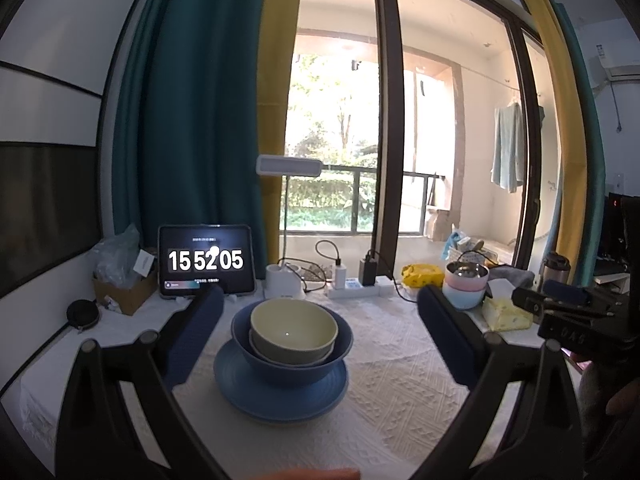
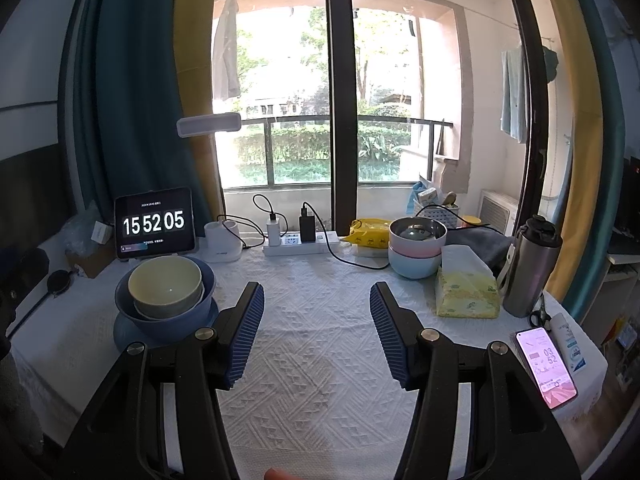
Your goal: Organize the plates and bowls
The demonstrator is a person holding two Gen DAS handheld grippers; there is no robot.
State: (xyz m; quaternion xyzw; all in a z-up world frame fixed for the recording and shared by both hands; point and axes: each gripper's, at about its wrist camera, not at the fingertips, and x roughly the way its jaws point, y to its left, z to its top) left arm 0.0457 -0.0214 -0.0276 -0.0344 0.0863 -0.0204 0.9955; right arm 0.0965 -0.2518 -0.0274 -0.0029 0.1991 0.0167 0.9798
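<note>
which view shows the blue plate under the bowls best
The left wrist view: the blue plate sits near centre, with most of its rim visible around the blue bowl standing on it. In the right wrist view the same plate is off to the left, only a sliver showing beneath the bowl.

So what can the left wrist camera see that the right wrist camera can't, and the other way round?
Only the left wrist view shows the right hand-held gripper from the side, at the frame's right edge.

Only the right wrist view shows the phone lying lit at the table's right edge and the whole steel flask.

Both show the stacked bowls on the blue plate, the clock tablet, the tissue pack, the pastel bowl stack and the power strip. Both hand-held grippers are open and hold nothing.
</note>
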